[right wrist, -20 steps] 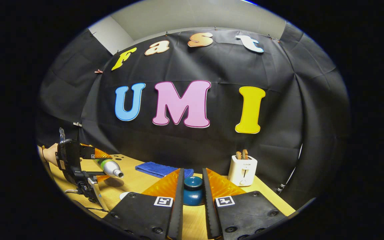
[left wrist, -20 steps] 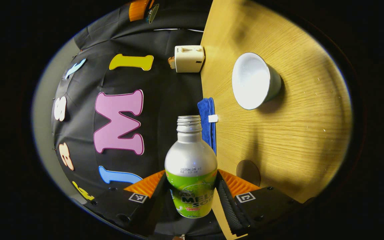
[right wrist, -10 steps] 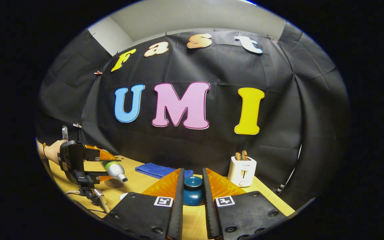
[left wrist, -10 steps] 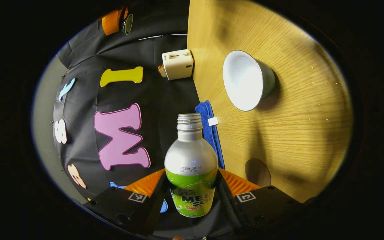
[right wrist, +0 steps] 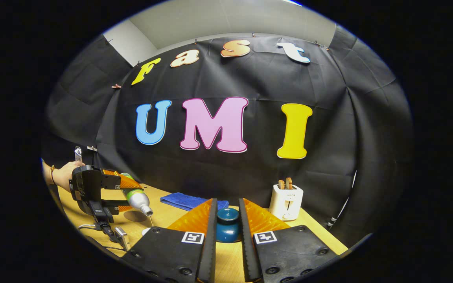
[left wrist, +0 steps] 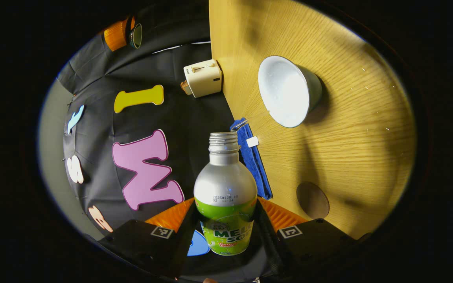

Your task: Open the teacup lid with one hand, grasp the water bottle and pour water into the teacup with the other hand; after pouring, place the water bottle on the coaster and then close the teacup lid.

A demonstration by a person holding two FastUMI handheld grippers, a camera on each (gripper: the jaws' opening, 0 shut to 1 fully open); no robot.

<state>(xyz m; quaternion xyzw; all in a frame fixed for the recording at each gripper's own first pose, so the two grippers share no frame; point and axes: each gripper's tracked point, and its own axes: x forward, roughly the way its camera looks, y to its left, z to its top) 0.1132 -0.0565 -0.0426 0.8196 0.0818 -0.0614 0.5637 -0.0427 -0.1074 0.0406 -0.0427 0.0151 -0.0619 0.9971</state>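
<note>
Since a second ago the water bottle (left wrist: 225, 196) has been tipped further mouth-down toward the teacup (left wrist: 289, 91), and a thin stream is now seen leaving its neck; pouring is judged to have just begun. The bottle is clamped at its label between both fingers of the left gripper (left wrist: 226, 236), neck pointing away from it; the open cup stands on the table (left wrist: 352, 129), beyond the bottle's mouth, with the round coaster (left wrist: 312, 200) nearer the bottle's base. The lid (right wrist: 227, 224) is held off the cup, its knob pinched in the closed fingers of the right gripper (right wrist: 226, 228); the lid sits well apart from the bottle.
</note>
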